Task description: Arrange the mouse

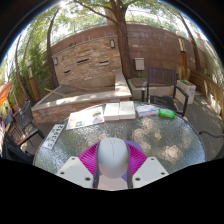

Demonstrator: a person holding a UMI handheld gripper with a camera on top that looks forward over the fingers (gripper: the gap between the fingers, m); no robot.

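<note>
A light grey computer mouse [112,157] sits between my gripper's [112,168] two fingers, above a round glass patio table [175,145]. The magenta pads [92,158] press against both its sides, so the gripper is shut on the mouse. The mouse's rounded back faces the camera and hides the table just ahead of the fingers.
Beyond the mouse lie an open booklet [88,116], white papers [120,111], a flat remote-like item [52,136] and a green object [167,114]. Patio chairs [184,98] stand around the table. A brick wall [100,55] and a tree trunk [120,40] are behind.
</note>
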